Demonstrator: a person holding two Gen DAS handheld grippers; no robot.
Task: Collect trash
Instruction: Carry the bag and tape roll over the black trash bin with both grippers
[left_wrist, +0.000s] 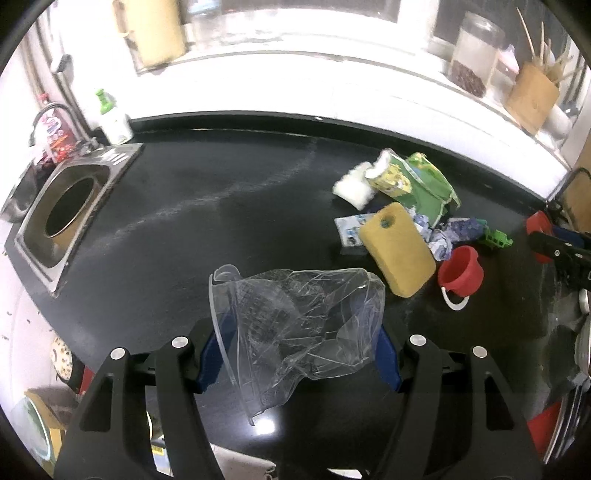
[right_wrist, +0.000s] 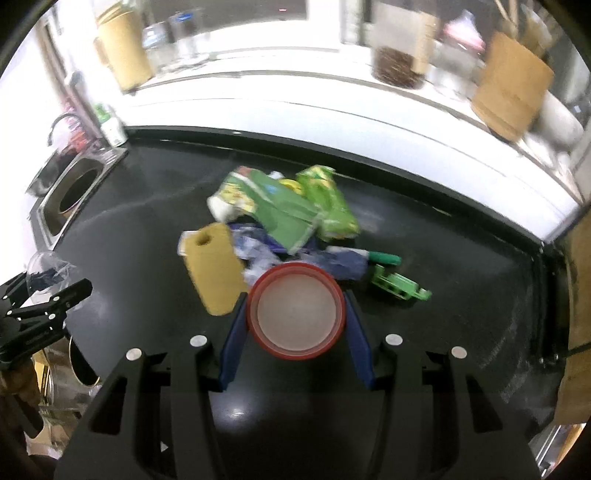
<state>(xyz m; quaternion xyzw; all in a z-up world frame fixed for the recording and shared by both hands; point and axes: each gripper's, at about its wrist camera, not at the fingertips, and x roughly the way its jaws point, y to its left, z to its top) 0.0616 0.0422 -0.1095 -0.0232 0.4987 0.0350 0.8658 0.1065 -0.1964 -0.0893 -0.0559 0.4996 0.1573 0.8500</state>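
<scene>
Between right gripper (right_wrist: 296, 328) fingers: red cup (right_wrist: 297, 316).

A crumpled clear plastic cup (left_wrist: 295, 325) hangs squashed above the black counter (left_wrist: 229, 229). A red cup (right_wrist: 297, 317) faces mouth-on, and green wrappers (right_wrist: 295, 206) and a yellow sponge (right_wrist: 214, 269) sit heaped together beyond.

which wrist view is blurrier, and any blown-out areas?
Right wrist view: motion blur smears the green wrappers and sill jars, though the red cup stays sharp. Left wrist view: mostly crisp, clear plastic readable. Both: white wall strip overexposed, fisheye bending the counter edge.
</scene>
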